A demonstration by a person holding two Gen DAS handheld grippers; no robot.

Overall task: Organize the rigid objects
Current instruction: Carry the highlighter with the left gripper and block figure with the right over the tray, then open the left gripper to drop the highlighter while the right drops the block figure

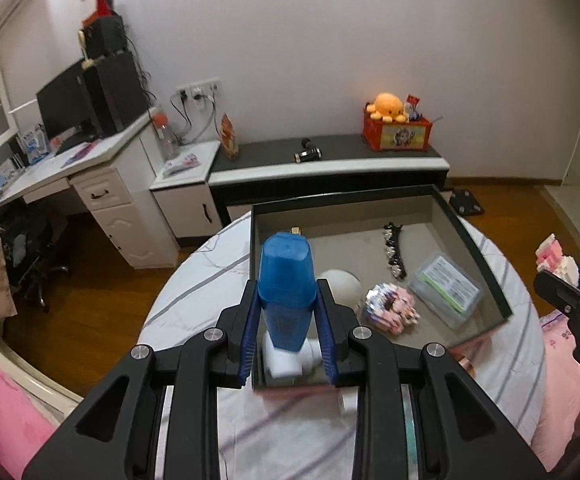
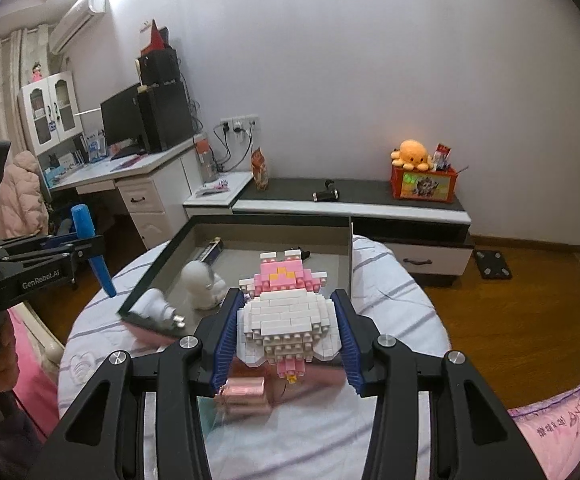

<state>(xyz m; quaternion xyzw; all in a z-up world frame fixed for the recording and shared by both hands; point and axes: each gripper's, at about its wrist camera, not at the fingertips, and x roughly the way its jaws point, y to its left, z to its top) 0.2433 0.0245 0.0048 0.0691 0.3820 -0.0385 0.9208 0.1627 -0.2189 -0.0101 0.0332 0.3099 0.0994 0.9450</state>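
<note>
1. L gripper (image 1: 288,316): we see both blue pads pinching a blue bottle (image 1: 286,280) at its sides. Bottle is held w/ its flat blue end pointing away from the camera.
2. Bottle position: held above the near-left corner of the tray (image 1: 470,240), over a white plug (image 1: 286,360). From the R wrist view the bottle (image 2: 90,248) hangs tilted, left of the tray and clear of it.
3. R gripper (image 2: 288,328): we see its pads clamped on a pink-and-white brick figure (image 2: 286,312), one pad per side. Figure is raised above the tray's near edge, pink head pointing away from the camera.
4. Tray: dark-rimmed, grey inside, resting on a round table w/ striped cloth (image 1: 194,292).
5. Tray contents, L view: white round toy (image 1: 344,284) just right of the bottle; a second brick model (image 1: 390,306) beside it; clear box w/ green label (image 1: 446,288) at the right wall; black beaded clip (image 1: 394,250) toward the back.
6. Tray contents, R view: white toy (image 2: 202,284) at left; plug (image 2: 162,308) sits at the near-left corner.
7. A pink box (image 2: 244,394) lies on the cloth under the R gripper, outside the tray.
8. R gripper (image 1: 570,304) also shows at the right edge of the L view; we cannot tell its state there.
</note>
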